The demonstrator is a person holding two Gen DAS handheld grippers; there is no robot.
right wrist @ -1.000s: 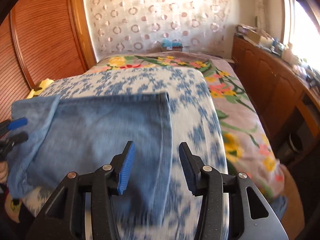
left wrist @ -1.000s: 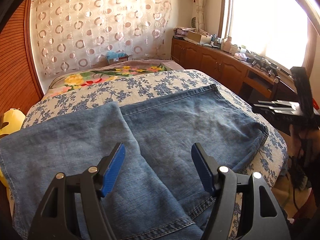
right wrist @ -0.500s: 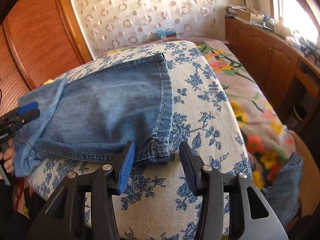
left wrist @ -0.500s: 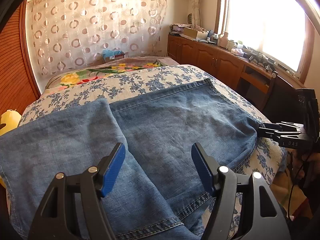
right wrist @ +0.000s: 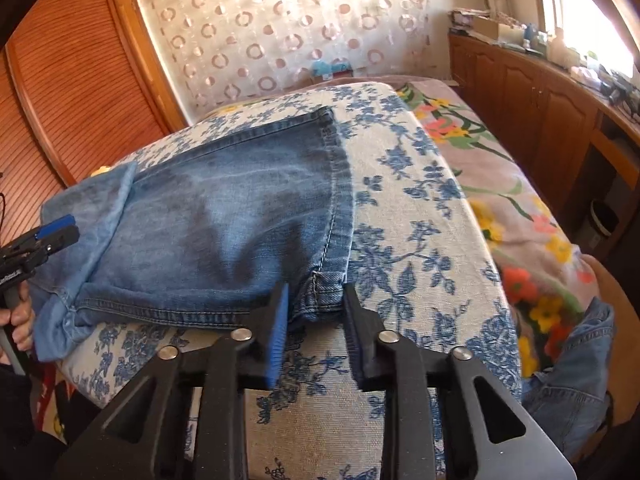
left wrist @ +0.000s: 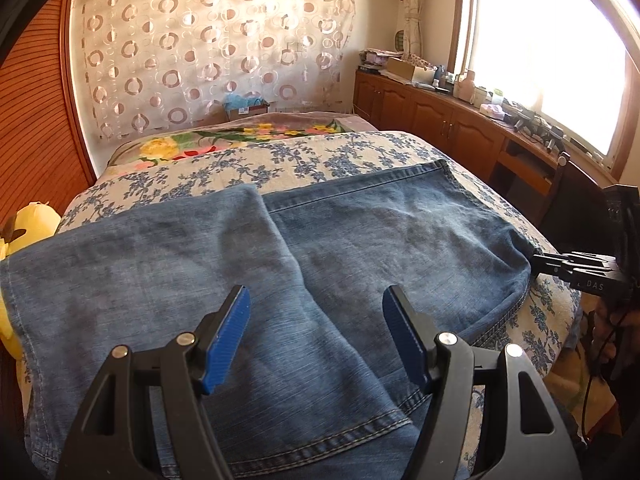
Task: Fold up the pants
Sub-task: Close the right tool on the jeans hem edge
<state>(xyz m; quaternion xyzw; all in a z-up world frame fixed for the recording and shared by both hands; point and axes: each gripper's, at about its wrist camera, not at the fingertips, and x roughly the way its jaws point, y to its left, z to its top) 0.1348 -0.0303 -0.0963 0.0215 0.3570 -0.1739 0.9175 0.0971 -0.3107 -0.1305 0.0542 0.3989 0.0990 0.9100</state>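
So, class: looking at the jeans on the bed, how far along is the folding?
Done: the jeans lie spread flat across the floral bedcover. In hand: the right gripper is closing on the near hem corner, denim between its jaws; the left gripper hovers open above the denim. Left: every fold, as none shows yet.
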